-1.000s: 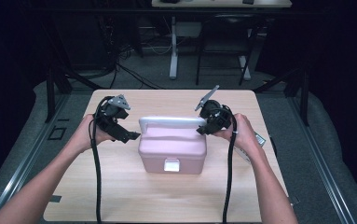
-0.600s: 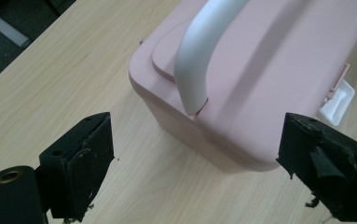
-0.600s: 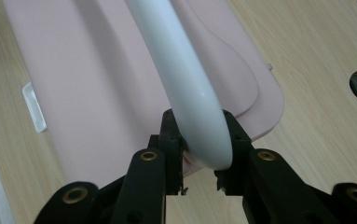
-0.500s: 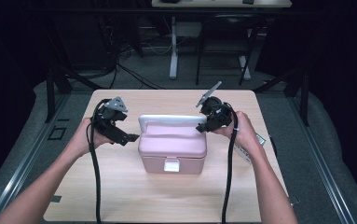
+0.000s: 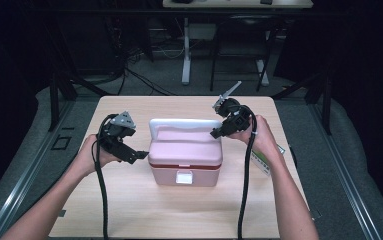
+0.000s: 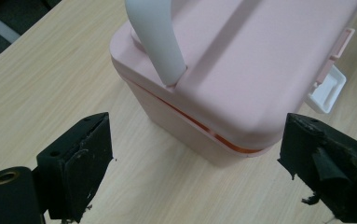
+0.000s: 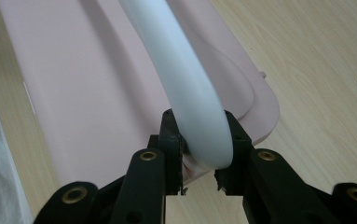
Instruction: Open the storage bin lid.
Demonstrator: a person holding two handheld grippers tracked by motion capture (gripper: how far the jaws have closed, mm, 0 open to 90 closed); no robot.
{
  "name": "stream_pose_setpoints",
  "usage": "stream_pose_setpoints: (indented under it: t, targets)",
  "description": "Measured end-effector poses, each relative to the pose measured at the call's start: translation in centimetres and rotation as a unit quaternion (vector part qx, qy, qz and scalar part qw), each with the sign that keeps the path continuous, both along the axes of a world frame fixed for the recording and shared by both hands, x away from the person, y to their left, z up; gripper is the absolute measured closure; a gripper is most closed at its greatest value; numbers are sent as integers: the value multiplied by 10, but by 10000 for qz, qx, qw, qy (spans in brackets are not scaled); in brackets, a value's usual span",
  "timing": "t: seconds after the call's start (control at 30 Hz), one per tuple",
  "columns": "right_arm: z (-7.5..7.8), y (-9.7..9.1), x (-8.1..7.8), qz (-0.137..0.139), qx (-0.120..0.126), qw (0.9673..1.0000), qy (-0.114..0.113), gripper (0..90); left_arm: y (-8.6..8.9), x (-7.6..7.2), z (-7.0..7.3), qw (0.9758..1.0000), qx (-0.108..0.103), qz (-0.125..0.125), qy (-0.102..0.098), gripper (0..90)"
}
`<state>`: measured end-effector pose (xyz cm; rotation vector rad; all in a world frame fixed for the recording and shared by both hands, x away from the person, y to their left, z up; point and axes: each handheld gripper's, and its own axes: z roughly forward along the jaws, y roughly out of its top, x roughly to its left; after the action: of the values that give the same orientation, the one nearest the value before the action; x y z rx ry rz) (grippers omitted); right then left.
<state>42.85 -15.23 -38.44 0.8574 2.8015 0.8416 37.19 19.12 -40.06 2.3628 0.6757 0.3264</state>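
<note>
Box [image 5: 185,157]: pink, lidded, mid-surface, between the two hands; lid down, orange seam line visible under it.
Handle [image 7: 185,79]: white, raised above the lid, gripped near its right end.
Latch [image 5: 184,176]: white, on the front face; appears fastened, though too small to confirm.
Right tongs [image 7: 198,156]: clamped on the handle.
Left tongs [image 6: 195,154]: spread wide, holding nothing, just beside the box's left end, apart from it.
Surface [image 5: 129,210]: wooden.
Progress: handle secured; box not lifted, lid unopened. Judged an early stage; lift or opening remains.
</note>
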Motion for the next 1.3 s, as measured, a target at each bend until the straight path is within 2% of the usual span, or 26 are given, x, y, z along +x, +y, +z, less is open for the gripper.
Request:
stream_pose_setpoints:
  t: [0.17,0.27,0.43,0.57,0.97,1.1,1.3]
  targets:
    - [4,2,0,-49,-57,10000,-23,747,3,-6,-6,10000,-92,-2,-6,91]
    - [4,2,0,-86,-36,10000,-19,746,4,-8,-12,10000,-54,27,2,91]
    - [4,0,2,-114,1,9999,28,745,5,-8,-20,9998,-176,97,66,91]
    - [6,1,2,-152,25,9999,-8,745,2,-9,-26,9998,-109,118,93,91]
    - [6,0,3,-163,49,9999,3,745,1,-9,-39,9992,-211,278,218,51]
    - [6,0,3,-185,75,9998,-2,744,1,-10,-41,9992,-148,294,225,22]
    - [8,-1,4,-220,104,9997,-8,743,-1,-11,-46,9986,-196,441,203,20]
